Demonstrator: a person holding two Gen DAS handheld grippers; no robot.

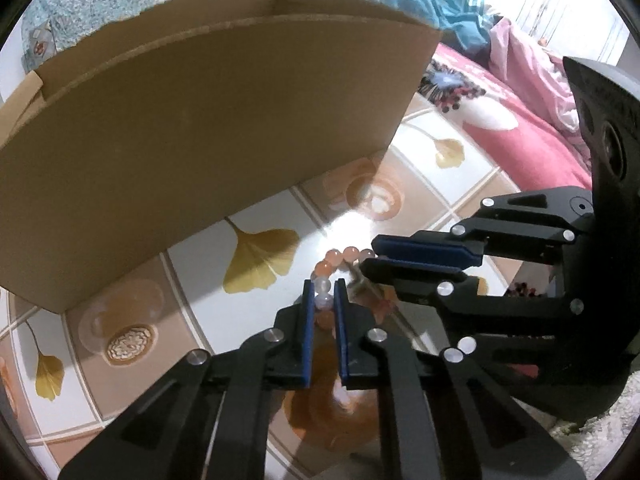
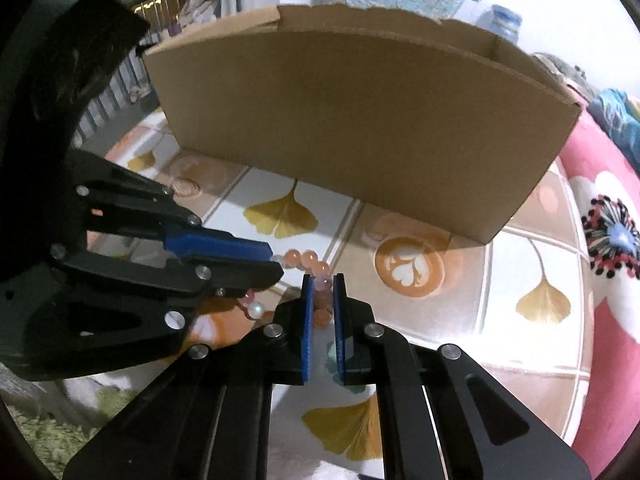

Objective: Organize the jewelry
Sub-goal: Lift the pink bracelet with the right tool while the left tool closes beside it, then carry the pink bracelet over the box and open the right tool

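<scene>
Both grippers — left [image 1: 324, 292] and right [image 2: 323, 288] — had their fingers nearly closed on opposite sides of the pink-and-white bead bracelet [image 1: 332, 258] lying on the counter [image 1: 260, 216] before the cardboard box [image 1: 200, 128] — best lifted level, in unison, without stretching the cord.

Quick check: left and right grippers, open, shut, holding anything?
Left gripper: shut on the peach and white bead bracelet.
Right gripper: shut on the same bracelet.

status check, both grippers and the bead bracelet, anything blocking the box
Left hand-held gripper shut on bead bracelet. Right hand-held gripper shut on the same bracelet, opposite side. Bracelet low over the tabletop. Cardboard box just behind, path clear.
</scene>
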